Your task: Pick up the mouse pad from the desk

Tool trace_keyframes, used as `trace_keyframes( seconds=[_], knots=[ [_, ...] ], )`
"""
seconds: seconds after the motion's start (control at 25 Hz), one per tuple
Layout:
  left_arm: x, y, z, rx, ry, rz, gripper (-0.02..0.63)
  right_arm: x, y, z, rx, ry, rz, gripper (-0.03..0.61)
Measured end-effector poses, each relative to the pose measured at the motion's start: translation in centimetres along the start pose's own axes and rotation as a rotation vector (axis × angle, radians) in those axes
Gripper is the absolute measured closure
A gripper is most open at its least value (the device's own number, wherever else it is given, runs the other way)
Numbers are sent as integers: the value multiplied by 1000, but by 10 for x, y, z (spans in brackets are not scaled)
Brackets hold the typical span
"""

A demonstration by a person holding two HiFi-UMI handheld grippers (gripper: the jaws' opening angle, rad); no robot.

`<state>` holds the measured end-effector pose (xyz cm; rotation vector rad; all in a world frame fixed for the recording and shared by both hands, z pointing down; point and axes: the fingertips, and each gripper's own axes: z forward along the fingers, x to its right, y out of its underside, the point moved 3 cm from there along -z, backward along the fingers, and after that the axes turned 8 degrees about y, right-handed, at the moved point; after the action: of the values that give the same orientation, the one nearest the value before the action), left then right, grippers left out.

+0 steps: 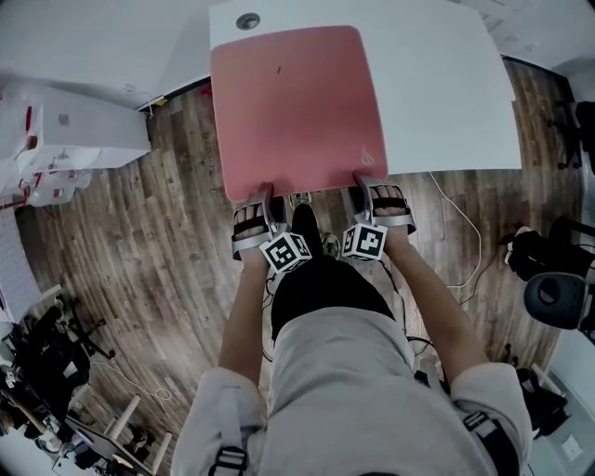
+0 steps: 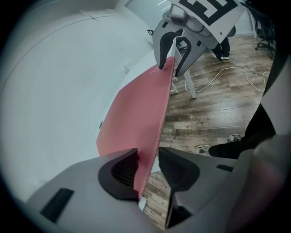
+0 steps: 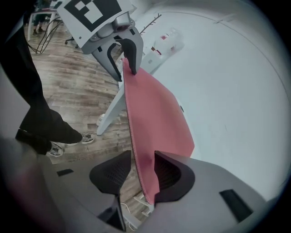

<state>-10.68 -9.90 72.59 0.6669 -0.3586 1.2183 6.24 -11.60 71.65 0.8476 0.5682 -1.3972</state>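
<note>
The pink mouse pad (image 1: pixel 293 102) lies on the white desk (image 1: pixel 446 93), its near edge sticking out past the desk's front. My left gripper (image 1: pixel 260 197) is at the pad's near left corner, my right gripper (image 1: pixel 364 184) at its near right corner. In the left gripper view the pad's edge (image 2: pixel 136 118) runs between the open jaws of the left gripper (image 2: pixel 148 166), leaning on one pad with a gap at the other. In the right gripper view the pad (image 3: pixel 154 118) likewise sits between the open jaws of the right gripper (image 3: pixel 143 170), one side free.
A round grommet (image 1: pixel 248 20) sits in the desk beyond the pad. White boxes (image 1: pixel 65 130) stand on the wooden floor at the left. A dark chair (image 1: pixel 558 297) and a white cable (image 1: pixel 465 242) are at the right. The person's shoes are under the desk edge.
</note>
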Motion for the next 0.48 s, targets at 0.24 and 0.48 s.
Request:
trace_keyframes(
  seconds=[0.24,0.48],
  knots=[
    [-5,2,-4,-10,42,5,512,6,-11,-7,19,-19,-43,492],
    [-10,5,-4,-14,128,-51,551,29,-21,-11,18,-23,3,525]
  ],
)
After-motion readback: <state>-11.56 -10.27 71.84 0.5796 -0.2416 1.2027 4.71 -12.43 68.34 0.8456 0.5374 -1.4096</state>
